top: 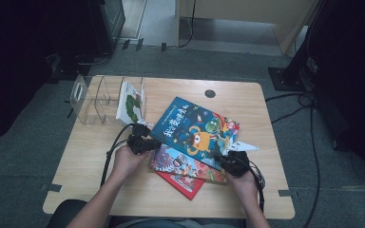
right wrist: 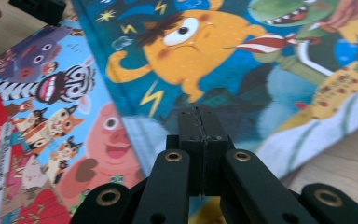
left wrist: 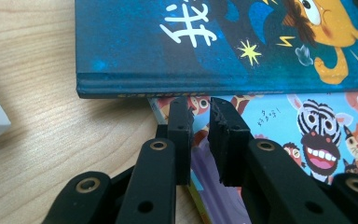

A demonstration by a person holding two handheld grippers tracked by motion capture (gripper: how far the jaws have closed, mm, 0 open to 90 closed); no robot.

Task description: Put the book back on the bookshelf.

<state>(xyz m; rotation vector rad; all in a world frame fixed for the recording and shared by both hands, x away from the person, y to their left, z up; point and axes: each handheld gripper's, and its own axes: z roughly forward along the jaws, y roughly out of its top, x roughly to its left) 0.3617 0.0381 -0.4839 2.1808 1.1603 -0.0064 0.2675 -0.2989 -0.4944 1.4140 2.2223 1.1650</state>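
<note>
One book already stood in the clear rack; three lay stacked on the desk. The right hand-held gripper pinched the blue monster book, while the left hand-held gripper, narrowly parted, approached its spine.

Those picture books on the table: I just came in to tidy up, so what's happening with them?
A person works a gripper in each hand at a stack of three picture books. The left gripper, slightly open, sits at the spine edge of the blue book on top. The right gripper, shut, rests at its near edge. One book already stands in the clear rack.
</note>
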